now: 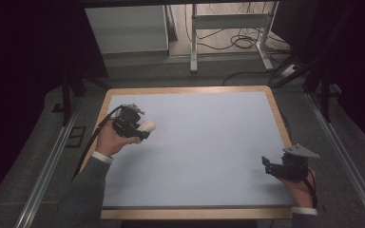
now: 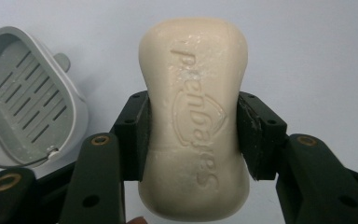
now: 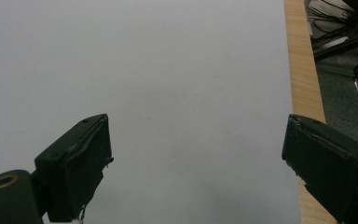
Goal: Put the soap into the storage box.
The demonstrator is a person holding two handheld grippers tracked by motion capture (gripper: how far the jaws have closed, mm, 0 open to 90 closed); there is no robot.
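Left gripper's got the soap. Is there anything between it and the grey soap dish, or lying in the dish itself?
Nothing visible. The left gripper is shut on the soap bar, and the grey soap dish lies just beside it on the table, its slotted tray bare. Only open tabletop shows between them.

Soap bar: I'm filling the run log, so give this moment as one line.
left tool: shut on soap bar | right tool: open | soap dish: empty

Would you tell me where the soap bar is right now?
The soap bar sits clamped in the left claw, at the table's left side, beside the grey soap dish.
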